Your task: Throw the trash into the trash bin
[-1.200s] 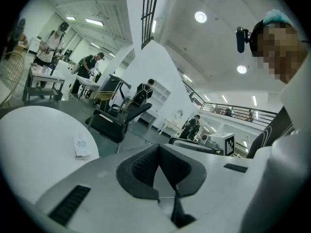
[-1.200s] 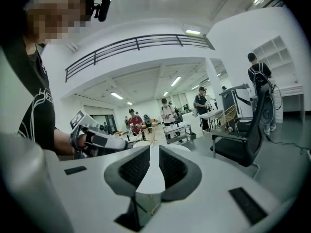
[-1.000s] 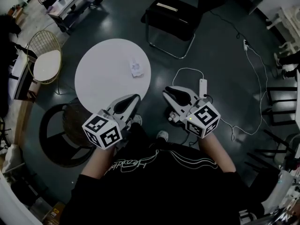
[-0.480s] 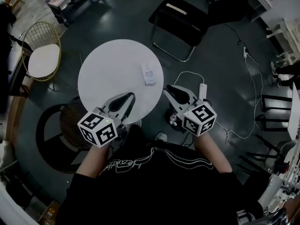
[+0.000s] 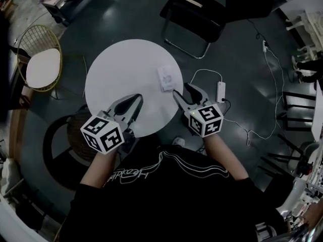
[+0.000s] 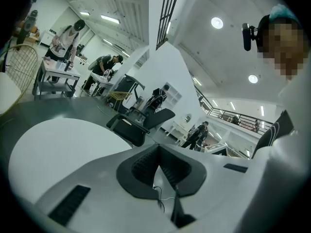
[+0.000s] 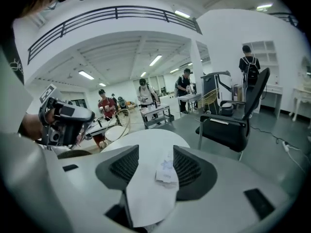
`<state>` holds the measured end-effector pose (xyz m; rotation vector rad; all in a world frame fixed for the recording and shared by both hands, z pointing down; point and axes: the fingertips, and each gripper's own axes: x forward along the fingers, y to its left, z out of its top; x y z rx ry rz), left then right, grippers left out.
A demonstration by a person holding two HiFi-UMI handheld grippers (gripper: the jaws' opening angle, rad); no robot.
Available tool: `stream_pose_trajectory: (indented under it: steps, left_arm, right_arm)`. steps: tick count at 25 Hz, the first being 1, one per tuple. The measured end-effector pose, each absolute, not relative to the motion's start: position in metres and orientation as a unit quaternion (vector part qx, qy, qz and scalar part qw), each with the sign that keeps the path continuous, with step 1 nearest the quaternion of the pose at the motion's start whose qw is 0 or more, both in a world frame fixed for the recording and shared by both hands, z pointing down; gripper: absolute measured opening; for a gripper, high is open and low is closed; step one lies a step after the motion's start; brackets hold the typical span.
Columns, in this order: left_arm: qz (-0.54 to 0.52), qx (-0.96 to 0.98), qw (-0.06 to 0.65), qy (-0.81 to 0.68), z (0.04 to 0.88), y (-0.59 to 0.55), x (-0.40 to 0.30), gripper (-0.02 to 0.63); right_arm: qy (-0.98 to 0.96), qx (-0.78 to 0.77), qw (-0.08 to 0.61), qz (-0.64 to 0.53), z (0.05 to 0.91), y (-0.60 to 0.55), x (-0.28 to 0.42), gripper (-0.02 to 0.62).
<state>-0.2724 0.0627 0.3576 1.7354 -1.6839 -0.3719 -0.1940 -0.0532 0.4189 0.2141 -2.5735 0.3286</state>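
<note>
The trash (image 5: 168, 78) (a small, flat paper wrapper) is lying on the round white surface (image 5: 116, 69), near the edge on my right side, and nothing is touching it. My right gripper (image 5: 185, 92) is pointing at it from just beside that edge. Its jaws have just been opening and are standing apart. In the right gripper view the trash (image 7: 166, 171) is showing in the gap between them, nearer the right-hand jaw, with neither pad pressing on it. My left gripper (image 5: 135, 101) is hovering over the near part of the surface, its jaws closed on nothing.

I am reading this as the approach to the pick-up. The wrapper is thin and sitting flat, so my jaws could be closing above it or skidding it along the smooth top — and with the edge so near, a nudge could be sending it to the floor. It is also sitting off-centre in the gap, so I may be catching only a corner, which could slip free on the way. A dark round thing (image 5: 75, 135) low at my left may be the bin — I cannot tell.
</note>
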Motion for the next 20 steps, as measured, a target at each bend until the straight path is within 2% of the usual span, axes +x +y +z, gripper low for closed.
stream_pose_trajectory:
  steps: [2,4,12,20]
  left_arm:
    - [-0.145,0.666,0.346,-0.645,0.362,0.062,-0.279,0.006]
    - [-0.147,0.664,0.352,-0.644,0.369,0.061,-0.283,0.006]
    - [-0.15,0.651,0.368,-0.646,0.388,0.064,-0.301,0.006]
    - [-0.151,0.634,0.373,-0.661,0.399,0.069,-0.321,0.006]
  right_arm:
    - [-0.948,0.098,0.275,0.127,0.432,-0.057,-0.199,0.265]
    - [-0.942,0.115,0.288,0.125,0.447,-0.061,-0.205,0.284]
    - [-0.915,0.136,0.363,0.108,0.514,-0.064,-0.222,0.314]
    - [-0.895,0.16,0.399,0.122,0.554,-0.074,-0.229,0.339]
